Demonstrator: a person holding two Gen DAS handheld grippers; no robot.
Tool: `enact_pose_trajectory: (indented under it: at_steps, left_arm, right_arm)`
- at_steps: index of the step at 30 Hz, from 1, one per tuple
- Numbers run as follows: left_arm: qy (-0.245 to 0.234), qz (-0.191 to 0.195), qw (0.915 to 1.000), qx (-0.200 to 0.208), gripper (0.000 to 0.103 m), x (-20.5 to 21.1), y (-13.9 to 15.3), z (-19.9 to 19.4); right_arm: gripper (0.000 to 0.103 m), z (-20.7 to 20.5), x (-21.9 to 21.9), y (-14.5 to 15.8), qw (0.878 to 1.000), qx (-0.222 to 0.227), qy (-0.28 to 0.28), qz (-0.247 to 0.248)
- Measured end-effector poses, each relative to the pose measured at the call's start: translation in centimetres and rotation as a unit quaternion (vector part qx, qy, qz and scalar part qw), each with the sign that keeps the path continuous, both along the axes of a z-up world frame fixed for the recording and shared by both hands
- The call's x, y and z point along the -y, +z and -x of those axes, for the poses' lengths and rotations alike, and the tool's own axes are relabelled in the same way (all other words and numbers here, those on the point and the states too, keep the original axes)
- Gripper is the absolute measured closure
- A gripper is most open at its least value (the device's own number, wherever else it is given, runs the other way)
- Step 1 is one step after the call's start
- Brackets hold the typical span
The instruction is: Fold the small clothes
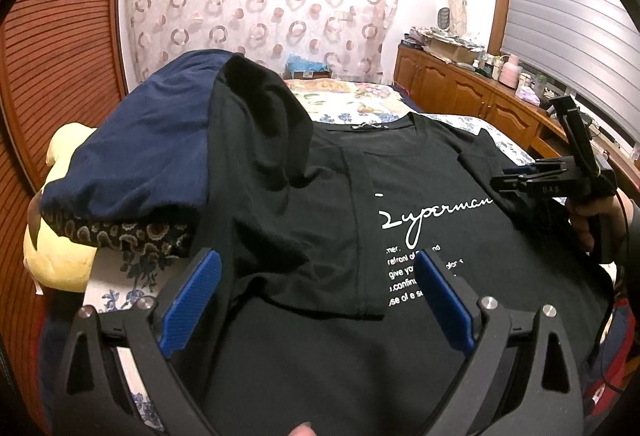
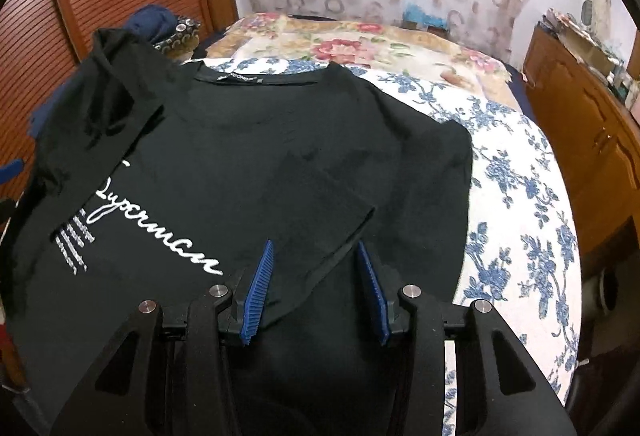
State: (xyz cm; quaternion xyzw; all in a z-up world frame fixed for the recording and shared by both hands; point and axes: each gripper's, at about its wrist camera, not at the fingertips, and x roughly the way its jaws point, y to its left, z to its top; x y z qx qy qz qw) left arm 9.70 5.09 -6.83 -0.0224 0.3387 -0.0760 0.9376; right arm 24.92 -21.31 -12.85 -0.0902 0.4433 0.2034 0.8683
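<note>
We have the black T-shirt (image 2: 280,156) spread print-up on the bed (image 2: 520,196), collar away from us, so its sides can come inward. Its left side already lies folded over the front, covering part of the lettering (image 1: 436,212). Our left tool (image 1: 320,296) hovers wide open over that flap, gripping nothing. Our right tool (image 2: 316,284) stands partly open, straddling the right sleeve's hem, probably ready to pinch it for the matching fold.
</note>
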Motion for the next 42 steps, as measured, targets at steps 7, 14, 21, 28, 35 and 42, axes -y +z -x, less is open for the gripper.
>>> enact_pose_trajectory:
  at_steps: [7, 14, 21, 28, 35, 42]
  left_arm:
    - [0.003, 0.002, 1.0000, 0.000, 0.005, -0.2, -0.2, 0.3]
    - [0.008, 0.002, 1.0000, 0.002, 0.005, -0.5, 0.0, 0.4]
    - [0.011, 0.008, 0.9999, 0.003, 0.005, -1.0, -0.1, 0.3]
    - [0.010, 0.000, 0.9999, 0.013, 0.005, -1.4, 0.9, -0.6]
    - [0.006, -0.010, 0.9997, 0.020, 0.005, -2.4, 2.3, -3.2]
    - [0.003, -0.019, 0.9997, 0.018, 0.015, -3.5, 3.6, -6.7]
  right_arm:
    - [0.091, 1.0, -2.3, 0.8, 0.997, -0.015, 0.054, -0.045]
    - [0.086, 3.6, -4.9, 3.5, 0.993, 0.018, 0.085, -0.076]
    - [0.068, 4.0, -2.4, 4.4, 0.996, 0.060, 0.054, -0.024]
    - [0.054, 0.5, 2.7, 2.1, 0.999, 0.042, -0.018, 0.018]
    - [0.054, -3.2, 6.4, 0.4, 0.998, 0.025, -0.053, 0.021]
    - [0.053, -5.2, 6.6, -0.2, 0.999, 0.028, -0.040, 0.007]
